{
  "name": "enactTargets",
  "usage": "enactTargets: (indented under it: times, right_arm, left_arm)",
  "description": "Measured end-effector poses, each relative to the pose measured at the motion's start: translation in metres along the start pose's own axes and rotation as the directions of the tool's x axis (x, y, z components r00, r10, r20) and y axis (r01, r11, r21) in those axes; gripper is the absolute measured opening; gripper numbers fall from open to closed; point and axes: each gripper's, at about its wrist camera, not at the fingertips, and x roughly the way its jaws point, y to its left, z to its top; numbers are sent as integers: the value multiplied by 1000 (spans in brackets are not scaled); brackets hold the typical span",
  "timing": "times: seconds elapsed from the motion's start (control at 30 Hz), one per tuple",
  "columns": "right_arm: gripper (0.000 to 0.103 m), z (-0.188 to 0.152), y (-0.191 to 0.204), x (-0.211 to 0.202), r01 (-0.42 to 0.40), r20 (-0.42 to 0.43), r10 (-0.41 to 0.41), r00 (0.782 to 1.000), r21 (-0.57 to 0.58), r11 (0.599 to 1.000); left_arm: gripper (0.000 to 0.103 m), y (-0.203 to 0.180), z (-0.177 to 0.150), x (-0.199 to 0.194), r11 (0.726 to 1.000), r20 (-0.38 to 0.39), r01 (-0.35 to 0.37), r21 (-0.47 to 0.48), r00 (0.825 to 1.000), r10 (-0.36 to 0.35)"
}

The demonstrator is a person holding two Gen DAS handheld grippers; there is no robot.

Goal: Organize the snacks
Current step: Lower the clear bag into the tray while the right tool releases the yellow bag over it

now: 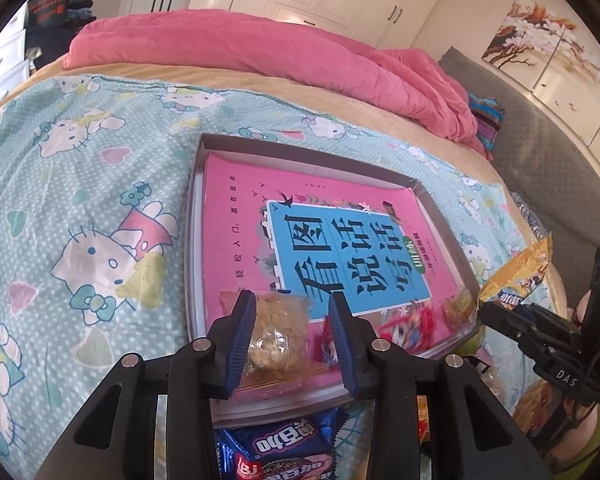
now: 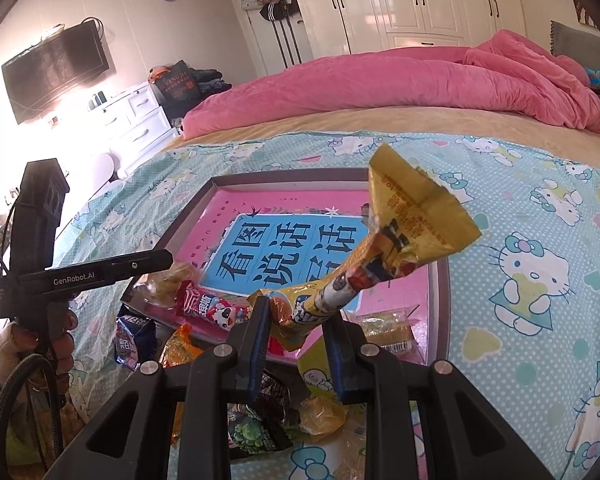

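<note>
A shallow grey-rimmed tray holding a pink book lies on the bed. My left gripper hangs over the tray's near edge, jaws open around a clear-wrapped pastry that rests on the book; its wrap lies against the left pad, with a gap to the right pad. My right gripper is shut on a twisted yellow snack packet, held up above the tray's near right part. In the left wrist view that packet sticks up from the right gripper.
A red packet and a small clear-wrapped snack lie on the book's near edge. Loose packets sit on the cat-print sheet in front: a blue one and a dark green one. A pink duvet fills the far bed.
</note>
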Motion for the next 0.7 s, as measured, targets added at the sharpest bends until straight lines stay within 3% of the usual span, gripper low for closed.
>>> enactTargets:
  times: [0.7]
  right_arm:
    - [27, 2, 15, 34, 22, -94, -25, 995, -32, 999]
  left_arm:
    - [39, -7, -12, 6, 999, -62, -15, 38, 998, 17]
